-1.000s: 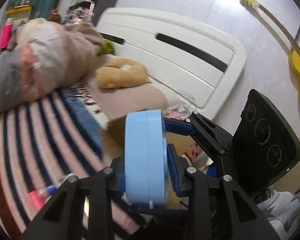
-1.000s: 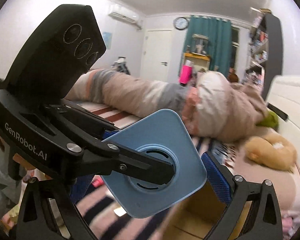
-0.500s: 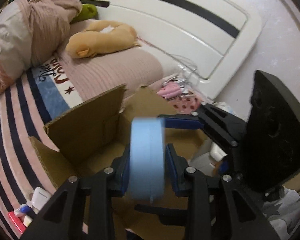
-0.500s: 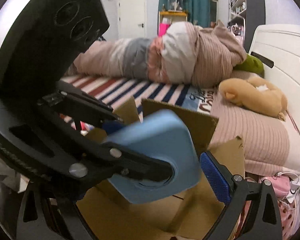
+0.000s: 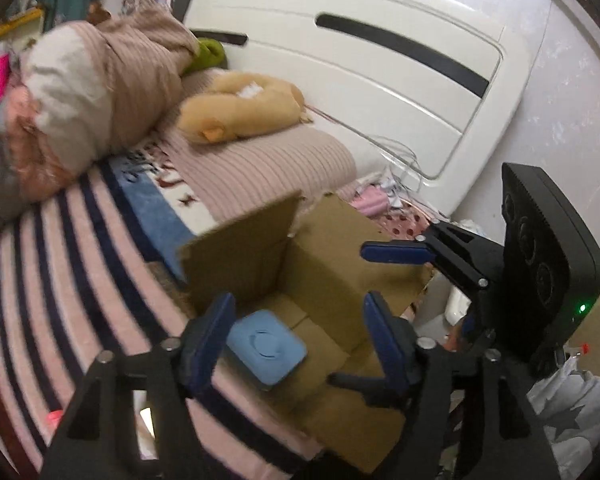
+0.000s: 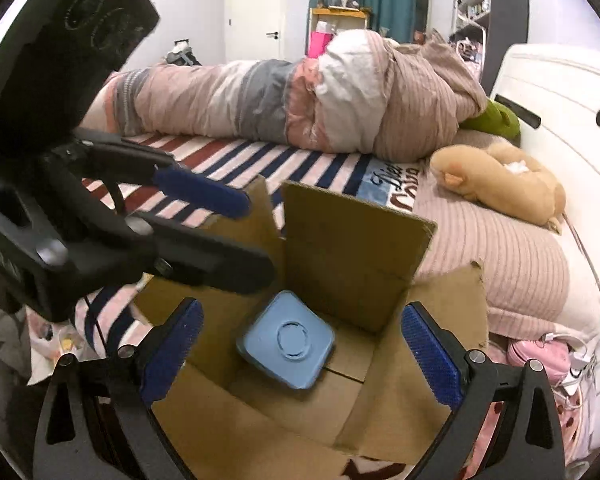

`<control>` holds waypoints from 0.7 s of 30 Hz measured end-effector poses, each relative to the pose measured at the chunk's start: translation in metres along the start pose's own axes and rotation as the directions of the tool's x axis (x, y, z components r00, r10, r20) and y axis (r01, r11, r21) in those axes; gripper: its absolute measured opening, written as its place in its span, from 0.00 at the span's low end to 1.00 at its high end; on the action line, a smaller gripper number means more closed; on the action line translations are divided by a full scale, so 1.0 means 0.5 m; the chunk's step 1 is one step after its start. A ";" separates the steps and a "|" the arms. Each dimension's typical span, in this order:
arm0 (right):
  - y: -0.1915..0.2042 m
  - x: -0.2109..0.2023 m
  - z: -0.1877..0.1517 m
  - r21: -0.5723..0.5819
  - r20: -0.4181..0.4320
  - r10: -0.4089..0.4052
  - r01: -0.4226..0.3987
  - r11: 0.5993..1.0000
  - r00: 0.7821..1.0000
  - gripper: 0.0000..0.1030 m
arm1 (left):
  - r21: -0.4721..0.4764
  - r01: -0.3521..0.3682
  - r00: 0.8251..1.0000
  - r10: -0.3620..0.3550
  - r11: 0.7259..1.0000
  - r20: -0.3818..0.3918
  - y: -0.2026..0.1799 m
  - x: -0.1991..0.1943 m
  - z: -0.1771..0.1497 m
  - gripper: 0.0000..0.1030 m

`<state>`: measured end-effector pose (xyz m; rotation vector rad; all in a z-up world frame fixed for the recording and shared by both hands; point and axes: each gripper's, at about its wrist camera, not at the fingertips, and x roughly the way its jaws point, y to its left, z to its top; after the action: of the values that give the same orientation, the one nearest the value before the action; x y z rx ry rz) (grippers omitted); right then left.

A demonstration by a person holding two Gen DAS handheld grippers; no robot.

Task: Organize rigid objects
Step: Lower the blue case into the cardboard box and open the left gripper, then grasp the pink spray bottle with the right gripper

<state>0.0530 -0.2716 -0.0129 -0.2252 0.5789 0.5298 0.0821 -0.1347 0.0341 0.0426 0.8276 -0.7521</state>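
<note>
A light blue square container (image 5: 266, 351) lies flat on the bottom of an open cardboard box (image 5: 332, 256); it also shows in the right wrist view (image 6: 287, 340), inside the same box (image 6: 352, 236). My left gripper (image 5: 300, 332) is open and empty, just above the box. My right gripper (image 6: 300, 348) is open and empty over the box opening. In the right wrist view the left gripper (image 6: 204, 216) reaches in from the left with its jaws apart.
The box stands on a striped bed cover (image 5: 60, 264) beside a pink ribbed blanket (image 5: 260, 172). A tan plush toy (image 5: 240, 112), a rolled duvet (image 6: 300, 96) and a white headboard (image 5: 380, 72) lie beyond. Small items and cables (image 6: 540, 356) lie at the right.
Both grippers tilted down over the box. The left gripper, which held the blue container, opened, and the container now lies in the box.
</note>
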 end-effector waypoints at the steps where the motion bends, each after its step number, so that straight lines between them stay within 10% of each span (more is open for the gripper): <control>1: 0.011 -0.007 0.003 -0.009 0.010 -0.009 0.009 1.000 1.000 0.97 | 0.001 -0.029 0.999 0.029 1.000 0.022 0.004 -0.022 -0.006 0.71; 10: 0.156 -0.048 0.060 -0.070 0.127 0.075 -0.067 0.995 0.989 0.97 | -0.097 -0.300 0.933 0.313 0.949 0.178 0.115 -0.214 -0.121 0.90; 21: 0.379 0.138 0.087 -0.144 -0.070 0.251 -0.259 0.955 0.965 0.80 | -0.285 -0.407 0.892 0.445 0.868 0.079 0.319 -0.249 -0.319 0.92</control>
<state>0.0207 -0.0681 -0.0276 -0.3114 0.6224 0.8223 0.0227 0.1077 -0.0307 -0.0625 0.7389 -0.2183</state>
